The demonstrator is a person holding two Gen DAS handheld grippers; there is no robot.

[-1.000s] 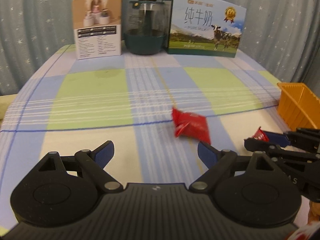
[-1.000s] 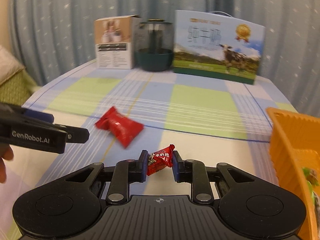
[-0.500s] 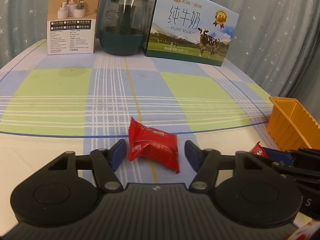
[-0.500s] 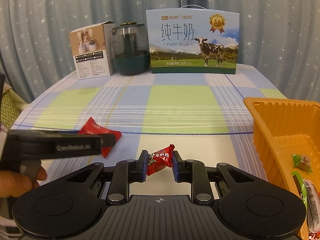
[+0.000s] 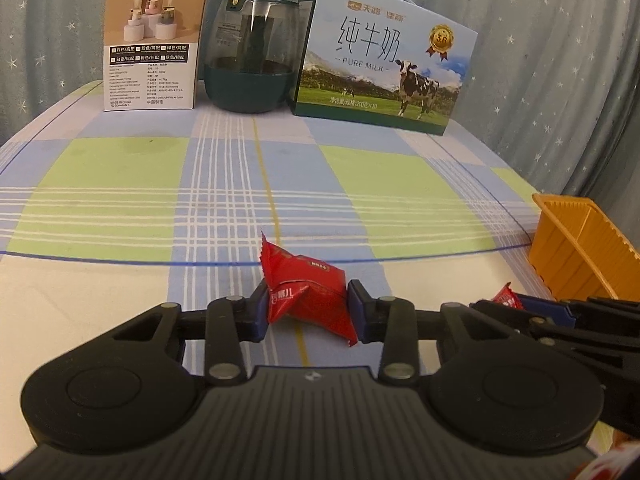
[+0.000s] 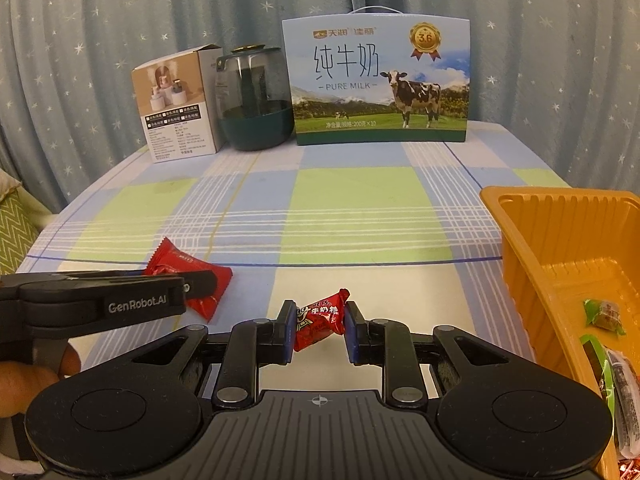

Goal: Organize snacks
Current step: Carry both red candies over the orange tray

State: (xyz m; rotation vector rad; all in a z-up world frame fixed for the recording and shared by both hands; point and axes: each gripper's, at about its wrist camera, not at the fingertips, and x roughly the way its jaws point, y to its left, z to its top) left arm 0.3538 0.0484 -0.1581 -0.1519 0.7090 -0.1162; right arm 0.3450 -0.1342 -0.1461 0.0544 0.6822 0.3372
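Note:
A red snack packet [image 5: 304, 292] lies on the checked tablecloth, between the blue pads of my left gripper [image 5: 306, 308]. Its jaws are closing and both pads touch the packet, which looks crumpled. From the right wrist view the same packet [image 6: 180, 264] shows behind the left gripper [image 6: 200, 282]. My right gripper [image 6: 318, 328] is shut on a small red wrapped candy [image 6: 320, 316], held just above the cloth to the left of the orange tray [image 6: 520, 240]. That candy [image 5: 506, 298] also shows at the right in the left wrist view.
The orange tray [image 5: 576, 248] holds several wrapped snacks [image 6: 604, 312]. At the table's back stand a white product box [image 5: 154, 44], a dark green glass jar [image 5: 252, 52] and a milk carton box [image 5: 380, 60]. A hand [image 6: 24, 376] holds the left gripper. Curtains hang behind.
The left gripper moved in over the red packet and its jaws closed from wide apart onto it. The right gripper kept its hold on the candy and rolled slightly.

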